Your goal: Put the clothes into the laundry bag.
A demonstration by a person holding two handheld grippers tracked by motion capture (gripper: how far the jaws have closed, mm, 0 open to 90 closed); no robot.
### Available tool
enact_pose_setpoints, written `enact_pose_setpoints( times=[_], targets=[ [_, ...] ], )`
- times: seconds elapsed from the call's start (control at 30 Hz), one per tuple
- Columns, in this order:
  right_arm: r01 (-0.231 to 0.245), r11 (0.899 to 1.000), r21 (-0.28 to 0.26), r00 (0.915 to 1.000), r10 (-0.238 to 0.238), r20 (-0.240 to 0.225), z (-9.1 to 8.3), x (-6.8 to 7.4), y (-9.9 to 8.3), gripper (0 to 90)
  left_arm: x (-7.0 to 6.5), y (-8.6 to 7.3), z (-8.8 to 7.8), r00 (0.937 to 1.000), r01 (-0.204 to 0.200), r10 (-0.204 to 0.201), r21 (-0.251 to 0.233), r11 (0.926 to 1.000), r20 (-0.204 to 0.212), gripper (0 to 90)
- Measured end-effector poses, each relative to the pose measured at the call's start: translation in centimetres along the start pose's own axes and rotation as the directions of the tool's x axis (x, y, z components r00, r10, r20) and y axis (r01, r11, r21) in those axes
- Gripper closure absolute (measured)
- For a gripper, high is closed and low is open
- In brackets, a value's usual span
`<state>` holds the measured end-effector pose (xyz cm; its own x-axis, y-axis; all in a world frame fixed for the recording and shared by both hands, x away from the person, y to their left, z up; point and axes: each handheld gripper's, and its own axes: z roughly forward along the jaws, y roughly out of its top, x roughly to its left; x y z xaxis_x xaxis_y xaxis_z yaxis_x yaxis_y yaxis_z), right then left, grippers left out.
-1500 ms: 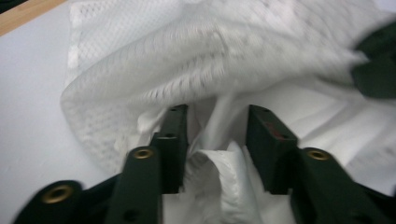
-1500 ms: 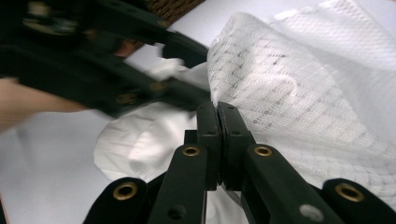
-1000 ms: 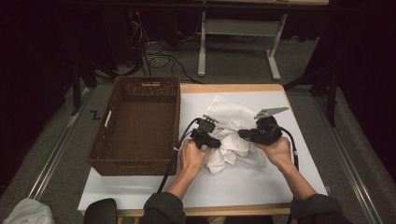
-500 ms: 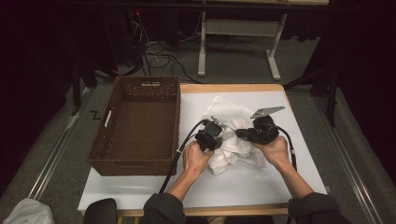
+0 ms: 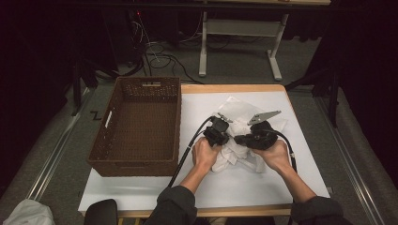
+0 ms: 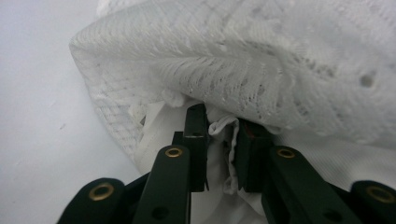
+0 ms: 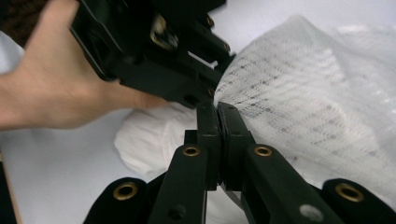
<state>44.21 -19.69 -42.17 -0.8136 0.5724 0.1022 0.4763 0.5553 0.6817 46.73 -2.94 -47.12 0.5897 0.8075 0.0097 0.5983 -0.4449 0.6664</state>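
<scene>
We are pinching a fold of the soft, light cloth (image 6: 261, 60) in the left gripper (image 6: 223, 140), jaws having just reopened slightly; beside it, the right gripper (image 7: 218, 121) is clamped shut on another bunched edge.

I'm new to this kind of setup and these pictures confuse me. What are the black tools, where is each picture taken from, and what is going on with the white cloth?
A person sits at a white table and holds a hand tool with two jaws in each hand. The high view looks down from above: the left gripper and the right gripper meet over a crumpled white cloth. A brown woven basket stands to the left with nothing in it. The other two pictures come from small cameras riding on the tools. In the left gripper view, the left gripper has just closed, opened a touch, and has a fold of cloth between its jaws. In the right gripper view, the right gripper is shut at the cloth edge; whether it pinches fabric I cannot tell.
</scene>
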Motion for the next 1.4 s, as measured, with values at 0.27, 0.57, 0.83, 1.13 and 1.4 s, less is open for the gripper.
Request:
enact_pose_setpoints(
  times=[0.27,0.57,0.83,1.13,1.4],
  targets=[
    [-0.054,0.998,-0.028,0.9985,0.054,0.003,-0.6,-1.0,-0.8,89.7,0.4,-0.3,-4.0,0.9983,-0.057,0.056,-0.042,0.9975,-0.014,53.3],
    [-0.062,0.998,-0.018,0.9980,0.062,0.011,-1.3,-0.9,-0.2,89.6,0.4,1.5,-3.6,0.9972,-0.075,0.075,-0.049,0.9960,-0.003,44.2],
    [-0.068,0.997,-0.023,0.9976,0.068,0.009,-1.5,-1.3,-0.6,89.3,-0.7,2.2,-1.9,0.9904,-0.134,0.136,-0.065,0.9889,0.026,56.9],
    [-0.064,0.998,-0.018,0.9972,0.065,0.036,-2.0,-1.5,-1.1,89.2,-0.8,1.8,-3.8,0.9823,-0.169,0.170,-0.024,0.9853,0.077,87.0],
    [-0.019,1.000,0.017,0.9975,0.017,0.068,-2.3,-0.8,-2.1,88.8,-2.1,0.6,-5.5,0.9668,-0.216,0.205,0.061,0.9744,0.152,86.7]
  ],
)
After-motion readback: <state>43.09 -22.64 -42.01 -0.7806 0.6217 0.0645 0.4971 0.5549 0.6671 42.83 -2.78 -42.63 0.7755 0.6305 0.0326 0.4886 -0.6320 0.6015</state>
